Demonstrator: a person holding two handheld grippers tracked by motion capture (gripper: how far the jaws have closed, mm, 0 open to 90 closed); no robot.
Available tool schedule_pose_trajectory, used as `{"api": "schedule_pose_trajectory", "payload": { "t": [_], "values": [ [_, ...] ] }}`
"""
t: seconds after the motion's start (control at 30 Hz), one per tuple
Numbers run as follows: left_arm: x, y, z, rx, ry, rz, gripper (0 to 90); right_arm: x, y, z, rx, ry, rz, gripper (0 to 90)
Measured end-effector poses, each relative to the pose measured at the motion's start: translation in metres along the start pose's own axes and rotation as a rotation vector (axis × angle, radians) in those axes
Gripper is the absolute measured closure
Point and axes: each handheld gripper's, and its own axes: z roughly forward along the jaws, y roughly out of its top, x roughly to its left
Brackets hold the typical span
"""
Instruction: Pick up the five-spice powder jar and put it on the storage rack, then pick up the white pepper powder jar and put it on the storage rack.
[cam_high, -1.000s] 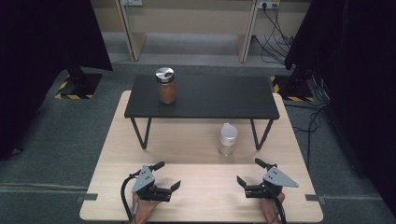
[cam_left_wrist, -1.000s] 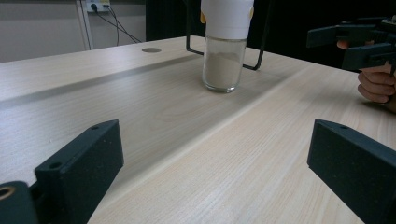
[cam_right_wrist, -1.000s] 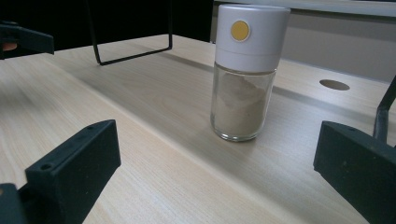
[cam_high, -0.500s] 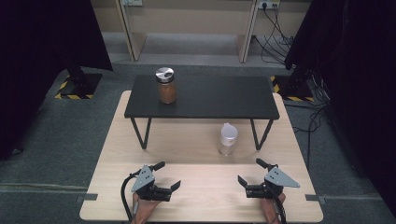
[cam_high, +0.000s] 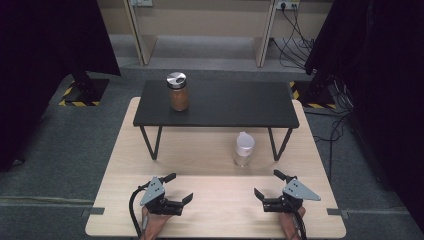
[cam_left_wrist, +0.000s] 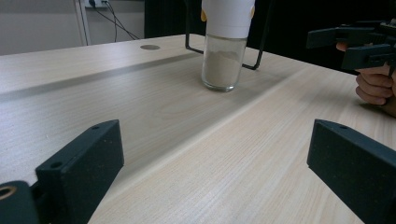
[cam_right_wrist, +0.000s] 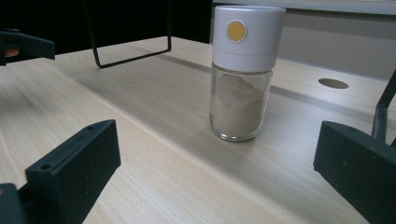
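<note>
Standing upright on the surface (cam_high: 210, 165), the white-capped jar (cam_high: 244, 149) lies ahead of both grippers, nearer the right gripper (cam_high: 276, 187) than the left gripper (cam_high: 179, 188), both jaws spread wide and empty.

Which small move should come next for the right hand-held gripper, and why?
Probably ease the right hand-held gripper forward toward the white-capped shaker jar. Its jaws stand wide open and empty, the jar stands upright on the wooden table just ahead of it, and nothing lies between them.
</note>
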Motion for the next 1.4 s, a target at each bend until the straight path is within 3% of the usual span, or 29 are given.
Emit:
{"api": "schedule_pose_trajectory", "payload": {
  "t": [0.8, 1.27, 1.4],
  "values": [
    [0.0014, -0.0003, 0.0, -0.001, -0.005, -0.007, 3.1, -0.004, -0.0035, -0.0006, -0.025, 0.021, 0.011, 0.5],
    [0.0019, -0.0003, -0.0001, -0.001, -0.008, -0.013, 3.1, -0.0002, -0.0021, 0.0003, -0.02, -0.003, 0.01, 0.6],
    [0.002, -0.0003, -0.0001, 0.0, -0.008, -0.014, 3.1, 0.0032, -0.0007, 0.0022, -0.014, -0.033, 0.014, 0.7]
  ]
}}
